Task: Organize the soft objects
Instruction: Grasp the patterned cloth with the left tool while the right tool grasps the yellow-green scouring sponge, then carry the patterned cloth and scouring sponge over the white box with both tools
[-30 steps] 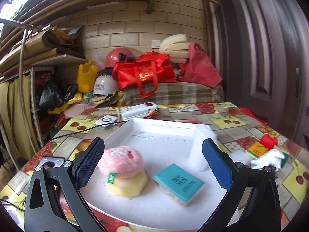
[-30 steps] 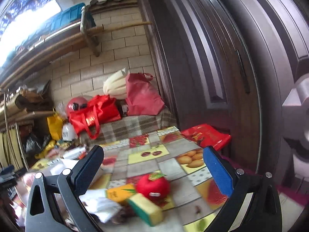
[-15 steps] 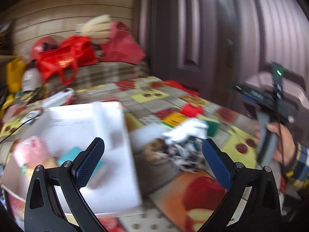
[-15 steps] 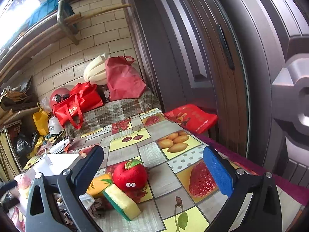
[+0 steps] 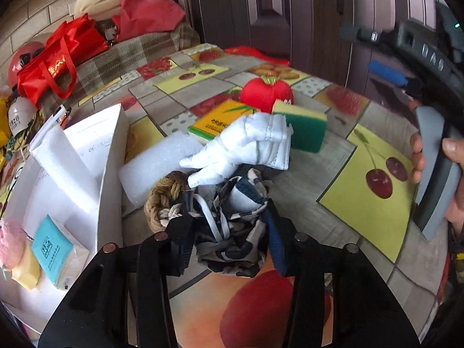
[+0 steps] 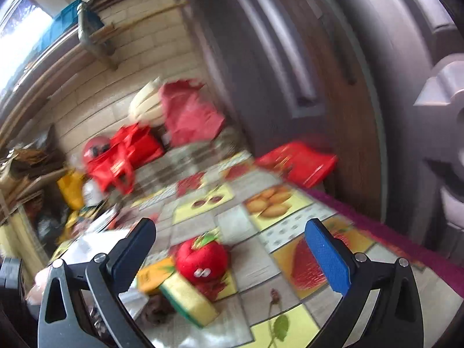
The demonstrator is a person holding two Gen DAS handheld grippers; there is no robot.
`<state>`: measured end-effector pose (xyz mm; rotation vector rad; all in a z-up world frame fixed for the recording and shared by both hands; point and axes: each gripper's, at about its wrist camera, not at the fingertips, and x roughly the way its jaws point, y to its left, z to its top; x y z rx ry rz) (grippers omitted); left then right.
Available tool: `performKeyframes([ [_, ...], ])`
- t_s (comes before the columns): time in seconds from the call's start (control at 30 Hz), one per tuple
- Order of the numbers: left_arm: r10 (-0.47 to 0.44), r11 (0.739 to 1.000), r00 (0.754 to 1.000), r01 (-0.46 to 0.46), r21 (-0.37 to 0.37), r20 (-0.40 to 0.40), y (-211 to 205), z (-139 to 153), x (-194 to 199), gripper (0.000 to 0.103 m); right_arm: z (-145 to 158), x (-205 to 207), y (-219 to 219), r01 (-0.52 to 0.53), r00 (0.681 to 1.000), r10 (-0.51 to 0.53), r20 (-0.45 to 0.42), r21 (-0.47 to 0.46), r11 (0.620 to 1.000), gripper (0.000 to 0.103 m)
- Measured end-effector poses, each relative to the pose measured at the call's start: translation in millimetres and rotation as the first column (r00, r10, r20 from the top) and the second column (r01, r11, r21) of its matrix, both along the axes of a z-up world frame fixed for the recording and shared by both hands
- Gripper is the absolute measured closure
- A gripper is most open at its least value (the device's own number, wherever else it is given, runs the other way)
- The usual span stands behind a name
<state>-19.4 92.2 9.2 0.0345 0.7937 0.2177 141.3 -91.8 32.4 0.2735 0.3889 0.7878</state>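
My left gripper [image 5: 229, 237] points down at the pile beside the white box [image 5: 110, 174]. Its jaws are closing, and the pads press on a dark blue and white patterned cloth [image 5: 232, 220]. A white glove [image 5: 249, 148] lies over the cloth's far side, and a braided rope knot [image 5: 165, 194] sits to its left. Behind them are a white foam block [image 5: 156, 162], a yellow tissue pack [image 5: 217, 119], a green and yellow sponge [image 5: 304, 124] and a red apple plush [image 5: 266, 92]. My right gripper [image 6: 230, 253] stands open above the table, with the apple plush [image 6: 203, 261] ahead and nothing between its fingers.
The white box holds a teal tissue pack [image 5: 52, 249], a pink plush [image 5: 11, 243] on a yellow sponge [image 5: 26, 269], and a foam slab [image 5: 63, 162]. A hand [image 5: 452, 150] holds the right gripper at the table's right. Red bags [image 5: 58, 58] and a dark door [image 5: 261, 14] stand behind.
My left gripper swung right from over the white box to the pile and tipped down. Its wide-open jaws have closed in on the patterned cloth. The right gripper shifted slightly.
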Motion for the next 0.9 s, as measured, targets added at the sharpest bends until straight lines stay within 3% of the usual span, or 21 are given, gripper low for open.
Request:
performKeyframes([
  [0.1, 0.008, 1.0, 0.998, -0.006, -0.024, 0.064, 3, 5, -16, 0.061, 0, 3, 16, -0.133, 0.991, 0.132, -0.011, -0.149, 0.98, 0.001],
  [0.17, 0.015, 0.999, 0.989, -0.008, -0.044, 0.145, 6, 14, -32, 0.061, -2, -4, 29, -0.194, 0.979, 0.205, 0.011, -0.268, 0.944, 0.011],
  [0.2, 0.021, 0.999, 0.985, -0.013, -0.047, 0.172, 7, 17, -37, 0.061, -5, -8, 36, -0.234, 0.968, 0.251, 0.01, -0.326, 0.916, 0.02],
  [0.23, 0.032, 0.999, 0.98, -0.023, -0.047, 0.197, 8, 20, -42, 0.061, -8, -10, 41, -0.26, 0.961, 0.277, -0.001, -0.35, 0.9, 0.033],
  [0.3, 0.041, 0.998, 0.969, -0.029, -0.052, 0.245, 9, 25, -51, 0.061, -16, -9, 55, -0.327, 0.942, 0.33, -0.065, -0.405, 0.854, 0.044],
  [0.5, 0.049, 0.998, 0.962, -0.038, -0.046, 0.267, 9, 31, -54, 0.061, -30, -13, 84, -0.411, 0.907, 0.402, -0.127, -0.476, 0.778, 0.046],
  [0.57, 0.05, 0.998, 0.961, -0.039, -0.046, 0.271, 9, 31, -54, 0.061, -33, -16, 92, -0.422, 0.9, 0.412, -0.139, -0.508, 0.751, 0.072],
  [0.6, 0.051, 0.998, 0.961, -0.04, -0.045, 0.273, 9, 32, -54, 0.061, -34, -16, 94, -0.425, 0.899, 0.415, -0.143, -0.514, 0.745, 0.074],
  [0.7, 0.057, 0.998, 0.957, -0.046, -0.045, 0.286, 10, 33, -57, 0.061, -28, -18, 87, -0.373, 0.92, 0.378, -0.101, -0.518, 0.77, 0.076],
  [0.77, 0.063, 0.998, 0.952, -0.052, -0.045, 0.3, 11, 34, -60, 0.061, -19, -19, 69, -0.304, 0.946, 0.32, -0.048, -0.469, 0.829, 0.076],
  [0.8, 0.069, 0.997, 0.949, -0.058, -0.045, 0.307, 11, 34, -62, 0.061, -13, -23, 55, -0.272, 0.956, 0.294, -0.01, -0.411, 0.87, 0.076],
  [0.9, 0.084, 0.996, 0.942, -0.077, -0.035, 0.325, 10, 36, -67, 0.061, 1, -43, 25, -0.26, 0.955, 0.286, 0.078, -0.245, 0.934, 0.076],
])
